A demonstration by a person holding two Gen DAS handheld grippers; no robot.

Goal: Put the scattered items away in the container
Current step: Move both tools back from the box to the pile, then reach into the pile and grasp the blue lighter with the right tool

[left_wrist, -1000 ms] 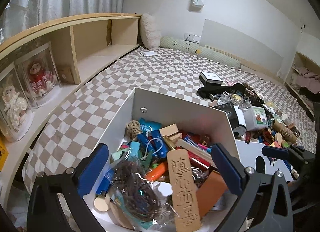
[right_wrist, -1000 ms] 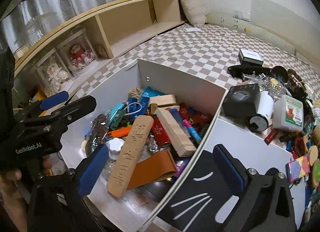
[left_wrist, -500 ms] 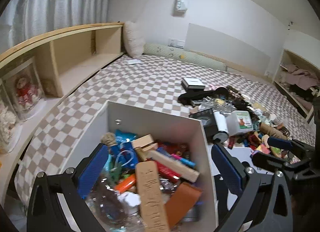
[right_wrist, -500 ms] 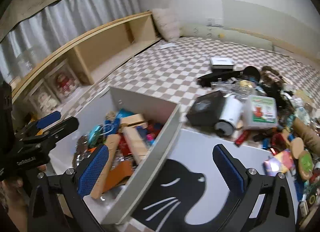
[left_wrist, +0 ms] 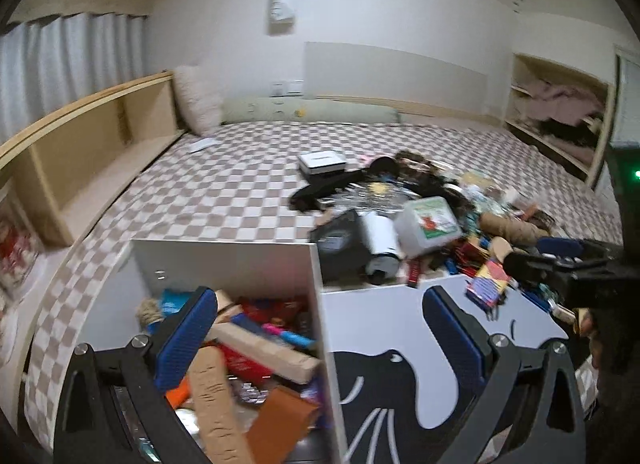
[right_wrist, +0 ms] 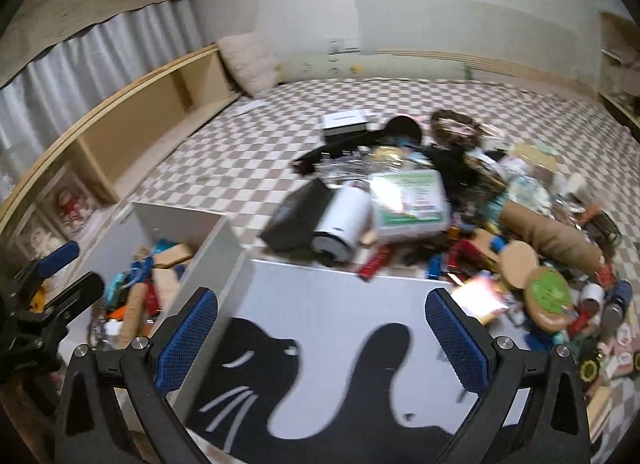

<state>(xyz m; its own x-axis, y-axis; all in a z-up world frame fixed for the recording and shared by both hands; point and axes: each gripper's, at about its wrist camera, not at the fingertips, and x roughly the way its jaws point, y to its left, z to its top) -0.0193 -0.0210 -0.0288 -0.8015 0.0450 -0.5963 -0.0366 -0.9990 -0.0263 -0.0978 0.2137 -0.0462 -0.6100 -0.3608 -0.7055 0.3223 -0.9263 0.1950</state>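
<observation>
A white box [left_wrist: 240, 252] full of small items stands at the lower left, and it also shows in the right wrist view [right_wrist: 188, 219]. A pile of scattered items [left_wrist: 432, 223] lies on the checkered bed to its right, also in the right wrist view [right_wrist: 460, 223]. My left gripper [left_wrist: 320, 328] is open and empty, above the box's right wall. My right gripper [right_wrist: 320, 328] is open and empty, over the white flap with a black cat print [right_wrist: 320, 328], short of the pile.
The box's cat-print flap [left_wrist: 400, 344] lies flat between box and pile. A wooden shelf [left_wrist: 92, 151] runs along the left. A white case [left_wrist: 322, 161] and a black box [right_wrist: 296, 215] lie at the pile's near edge. Checkered bedding [left_wrist: 240, 183] stretches behind.
Both grippers have swung right, from over the box's contents toward the pile. The box has slid to the left in both views. Both stay open.
</observation>
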